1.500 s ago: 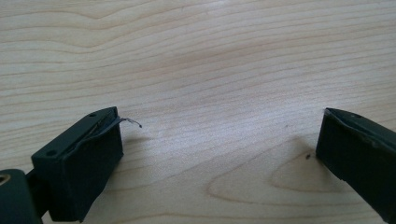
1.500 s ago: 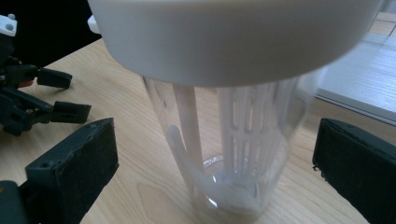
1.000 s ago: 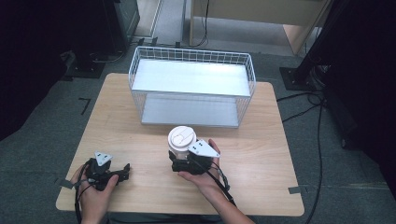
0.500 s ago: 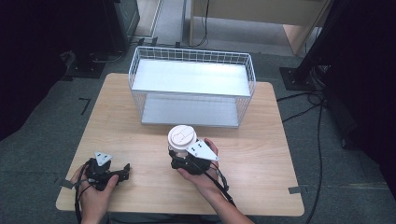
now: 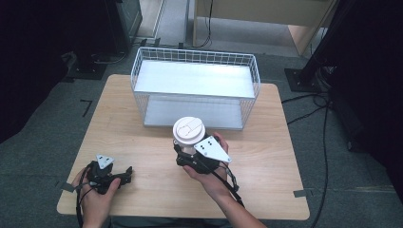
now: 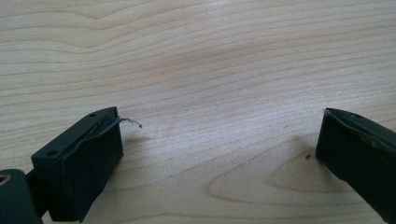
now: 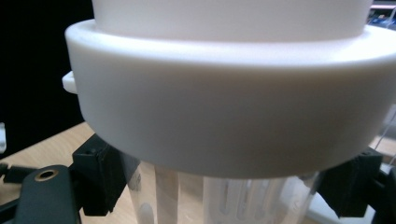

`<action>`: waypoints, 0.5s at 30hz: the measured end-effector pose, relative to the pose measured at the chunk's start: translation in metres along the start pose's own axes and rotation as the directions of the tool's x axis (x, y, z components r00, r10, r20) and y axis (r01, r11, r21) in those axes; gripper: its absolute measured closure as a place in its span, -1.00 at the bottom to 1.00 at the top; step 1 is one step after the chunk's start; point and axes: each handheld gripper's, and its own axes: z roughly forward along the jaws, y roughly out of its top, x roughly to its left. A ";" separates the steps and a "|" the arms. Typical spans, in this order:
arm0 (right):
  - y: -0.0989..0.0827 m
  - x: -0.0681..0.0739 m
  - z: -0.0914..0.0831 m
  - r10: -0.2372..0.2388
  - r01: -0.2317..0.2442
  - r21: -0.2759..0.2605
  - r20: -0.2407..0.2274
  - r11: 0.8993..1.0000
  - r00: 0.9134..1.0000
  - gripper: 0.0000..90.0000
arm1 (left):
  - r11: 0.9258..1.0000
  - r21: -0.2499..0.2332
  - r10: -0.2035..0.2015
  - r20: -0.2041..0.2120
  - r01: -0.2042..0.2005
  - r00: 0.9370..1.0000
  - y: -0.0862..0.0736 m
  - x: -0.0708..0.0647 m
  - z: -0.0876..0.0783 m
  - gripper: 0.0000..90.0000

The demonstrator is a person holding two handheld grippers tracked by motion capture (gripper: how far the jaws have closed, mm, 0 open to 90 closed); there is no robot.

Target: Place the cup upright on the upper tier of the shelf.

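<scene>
Right claw [image 5: 186,153] clamped on lidded clear cup [image 5: 188,131] — left claw [image 6: 219,154] apart

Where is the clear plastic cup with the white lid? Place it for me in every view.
High view: clear plastic cup with the white lid, centre, before the white wire basket, in the right claw.
Left gripper view: not in it.
Right gripper view: fills the frame.
Shared landmark: light wooden table.
</scene>
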 end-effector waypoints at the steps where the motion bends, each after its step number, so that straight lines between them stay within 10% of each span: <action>1: 0.003 -0.001 -0.001 0.000 0.000 -0.006 0.004 1.000 1.000 -0.64 | 1.000 0.000 0.000 0.000 0.000 1.000 0.000 0.000 0.000 -0.98; 15: 0.041 -0.024 -0.013 0.017 -0.012 -0.077 0.065 0.997 0.998 -0.64 | 1.000 -0.001 -0.001 0.000 0.001 1.000 0.000 0.000 0.000 -0.98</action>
